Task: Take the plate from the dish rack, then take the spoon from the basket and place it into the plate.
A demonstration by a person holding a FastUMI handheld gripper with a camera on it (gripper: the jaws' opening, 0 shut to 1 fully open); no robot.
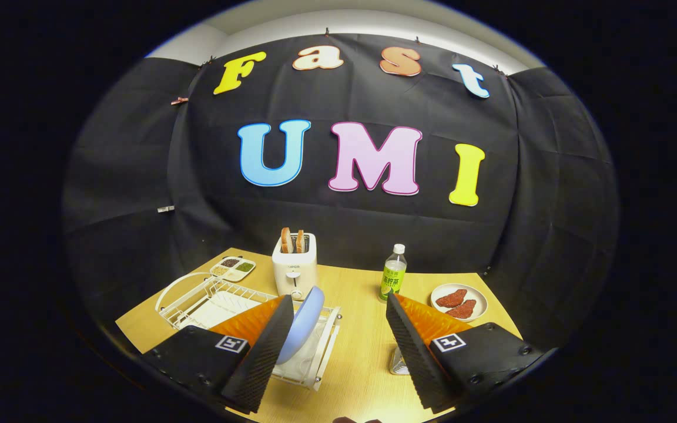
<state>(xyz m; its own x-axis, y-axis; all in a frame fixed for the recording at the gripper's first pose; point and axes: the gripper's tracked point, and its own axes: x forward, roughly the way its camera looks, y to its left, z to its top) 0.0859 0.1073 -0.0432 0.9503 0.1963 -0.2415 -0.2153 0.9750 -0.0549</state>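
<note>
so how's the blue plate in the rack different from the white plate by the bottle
The blue plate stands on edge in the white dish rack, beside one finger of the open gripper; the white plate lies flat on the table, beyond the other finger. The blue plate is bare, while the white plate holds two reddish pieces of food. The blue plate looks larger, though it is nearer the camera. Both are round.

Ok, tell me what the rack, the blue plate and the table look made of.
Rack: thin white wire, probably coated metal. Plate: smooth pale blue, faint sheen, plastic or glazed ceramic; can't tell which. Table: light wood or wood-look laminate, fine grain showing. The tool is open, plate by its left finger.
</note>
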